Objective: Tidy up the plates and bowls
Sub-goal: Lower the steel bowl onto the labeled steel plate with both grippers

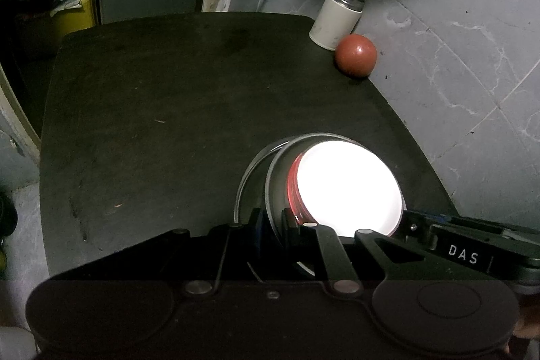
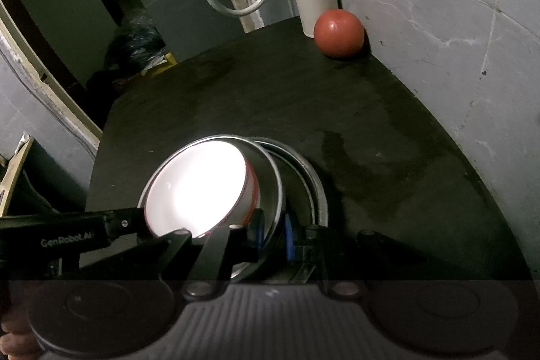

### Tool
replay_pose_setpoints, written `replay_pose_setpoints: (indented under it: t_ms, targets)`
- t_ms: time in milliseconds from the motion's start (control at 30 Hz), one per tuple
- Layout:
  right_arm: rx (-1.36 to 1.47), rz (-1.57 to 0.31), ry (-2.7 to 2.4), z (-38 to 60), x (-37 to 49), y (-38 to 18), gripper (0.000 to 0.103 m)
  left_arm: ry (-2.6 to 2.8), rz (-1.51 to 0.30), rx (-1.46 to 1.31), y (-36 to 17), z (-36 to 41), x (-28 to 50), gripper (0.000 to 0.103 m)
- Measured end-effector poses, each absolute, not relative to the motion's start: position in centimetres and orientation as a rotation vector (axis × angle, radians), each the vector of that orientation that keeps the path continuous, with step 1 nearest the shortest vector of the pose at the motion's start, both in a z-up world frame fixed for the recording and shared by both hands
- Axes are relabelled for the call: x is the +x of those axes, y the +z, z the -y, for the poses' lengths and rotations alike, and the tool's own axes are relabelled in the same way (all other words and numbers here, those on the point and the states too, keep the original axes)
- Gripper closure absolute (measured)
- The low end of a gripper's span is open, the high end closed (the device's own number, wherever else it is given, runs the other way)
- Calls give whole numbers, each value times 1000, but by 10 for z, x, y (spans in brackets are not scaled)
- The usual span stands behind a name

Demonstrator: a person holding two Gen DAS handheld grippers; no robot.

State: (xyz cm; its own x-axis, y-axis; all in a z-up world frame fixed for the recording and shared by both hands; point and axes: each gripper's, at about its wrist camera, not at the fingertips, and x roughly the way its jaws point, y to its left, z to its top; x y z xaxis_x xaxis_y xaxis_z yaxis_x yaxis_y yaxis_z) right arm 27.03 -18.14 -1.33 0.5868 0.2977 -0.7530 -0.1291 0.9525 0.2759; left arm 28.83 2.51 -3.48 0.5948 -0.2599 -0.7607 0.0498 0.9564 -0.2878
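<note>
Left wrist: round glossy white bowl [image 1: 351, 188], steel-rimmed.

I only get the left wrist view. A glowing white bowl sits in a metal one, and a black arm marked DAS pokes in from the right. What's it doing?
Observer: That is the right gripper. Its own camera shows it shut on the steel bowl's rim, a blue pad on either side.
Operator: Does my gripper have lettering too?
Observer: Yes. Seen from the right wrist, the side of the left gripper reads GenRobot.AI.
Operator: Is the table dry?
Observer: Perhaps not. The right wrist view shows a dark, damp-looking patch on the table beyond the bowls.
</note>
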Motion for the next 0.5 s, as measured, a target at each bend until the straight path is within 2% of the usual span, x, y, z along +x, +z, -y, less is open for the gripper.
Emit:
replay_pose_setpoints:
  t_ms: [333,500]
  targets:
    - [196,-907,246,181,270,-13,87,-182,-918,-246,-35,-25,288,91]
    - [192,-901,245,180,268,-13,87,-176,-917,-238,-33,-26,289,86]
